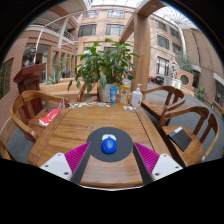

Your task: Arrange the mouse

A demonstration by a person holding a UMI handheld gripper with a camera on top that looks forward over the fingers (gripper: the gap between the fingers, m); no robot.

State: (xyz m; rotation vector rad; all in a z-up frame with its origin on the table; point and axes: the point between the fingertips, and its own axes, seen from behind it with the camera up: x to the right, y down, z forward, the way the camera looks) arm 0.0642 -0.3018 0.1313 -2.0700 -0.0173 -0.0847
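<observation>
A blue mouse (109, 145) lies on a round dark grey mouse pad (109, 133) on the wooden table (70, 128), just ahead of my gripper (110, 160). The gripper's two fingers are spread wide, with the magenta pads (76, 157) at either side of the mouse pad's near edge. The mouse sits between and slightly beyond the fingertips, with wide gaps on both sides. Nothing is held.
Wooden chairs (25, 108) stand at the left and right (192, 125) of the table. A red object (48, 117) lies on the left chair. A bottle (137, 97) and small items stand at the table's far end before a potted plant (105, 65).
</observation>
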